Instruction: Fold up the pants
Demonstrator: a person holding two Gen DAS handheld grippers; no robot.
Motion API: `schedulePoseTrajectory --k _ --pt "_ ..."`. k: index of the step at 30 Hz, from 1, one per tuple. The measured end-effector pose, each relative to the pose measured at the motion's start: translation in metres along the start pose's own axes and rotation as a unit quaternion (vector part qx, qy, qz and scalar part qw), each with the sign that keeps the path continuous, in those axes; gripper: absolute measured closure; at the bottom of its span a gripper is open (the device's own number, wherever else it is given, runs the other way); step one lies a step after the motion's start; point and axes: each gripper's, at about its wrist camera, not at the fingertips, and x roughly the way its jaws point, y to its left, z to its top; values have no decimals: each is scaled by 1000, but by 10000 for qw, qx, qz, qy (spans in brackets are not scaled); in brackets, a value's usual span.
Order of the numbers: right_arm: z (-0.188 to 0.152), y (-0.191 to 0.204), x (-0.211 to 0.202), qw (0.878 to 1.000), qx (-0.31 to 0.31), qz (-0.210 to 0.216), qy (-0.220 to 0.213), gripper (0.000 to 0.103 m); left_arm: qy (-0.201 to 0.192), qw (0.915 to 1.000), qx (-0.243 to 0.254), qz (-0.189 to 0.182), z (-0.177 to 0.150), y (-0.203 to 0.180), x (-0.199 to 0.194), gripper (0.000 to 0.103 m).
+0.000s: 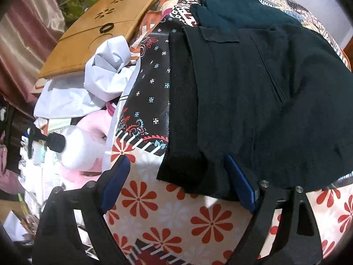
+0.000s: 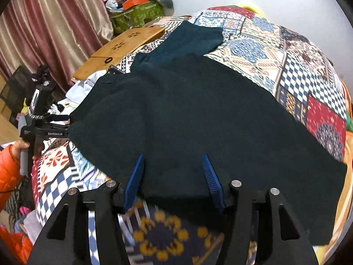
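Observation:
Dark green-black pants (image 1: 253, 92) lie folded on a patterned quilt (image 1: 176, 216), waistband end toward me, a pocket seam showing. My left gripper (image 1: 176, 167) is open, its blue pads either side of the waistband corner, right pad (image 1: 240, 183) against the cloth edge. In the right wrist view the pants (image 2: 198, 114) spread across the quilt (image 2: 286, 66). My right gripper (image 2: 173, 165) is open, its pads resting on the near edge of the pants. The left gripper (image 2: 59, 123) shows at the pants' left edge.
A wooden lap desk (image 1: 99, 31) and crumpled white cloth (image 1: 92, 84) lie left of the pants. A white bottle with black cap (image 1: 72, 150) sits beside the bed. Pink curtains (image 2: 44, 26) and a cluttered green box (image 2: 136, 15) stand behind.

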Motion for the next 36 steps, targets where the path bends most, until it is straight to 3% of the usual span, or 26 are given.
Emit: schedulePoseTrajectory --k 4,11,15,20,23,26,30,36 --pt "-13 -17 -17 9994 263 -220 -56 52 -162 9997 115 163 19 0 -24 15" --pt "-42 -64 -58 9899 1047 -874 -375 51 -853 9957 257 -248 88 -40 -65 15" --pt "-63 -86 -75 9809 1520 -1110 -499 51 -976 9925 463 -573 142 -90 -58 15" --pt "-92 -107 -88 9710 1960 -1270 -514 50 -659 9934 636 -692 181 -140 -20 15" --pt "-111 -117 -94 9636 2258 -1344 -486 50 -250 9955 847 -340 177 -156 14 15" --pt "-121 -123 -100 9588 2406 -1428 -485 50 -428 9951 798 -402 154 -149 11 14" --pt "-131 -133 -107 9527 2516 -1626 -508 50 -389 9948 671 -656 125 -122 -2 14" --pt "-142 -151 -116 9391 2886 -1683 -806 48 -478 9944 863 -374 82 -109 -20 14"
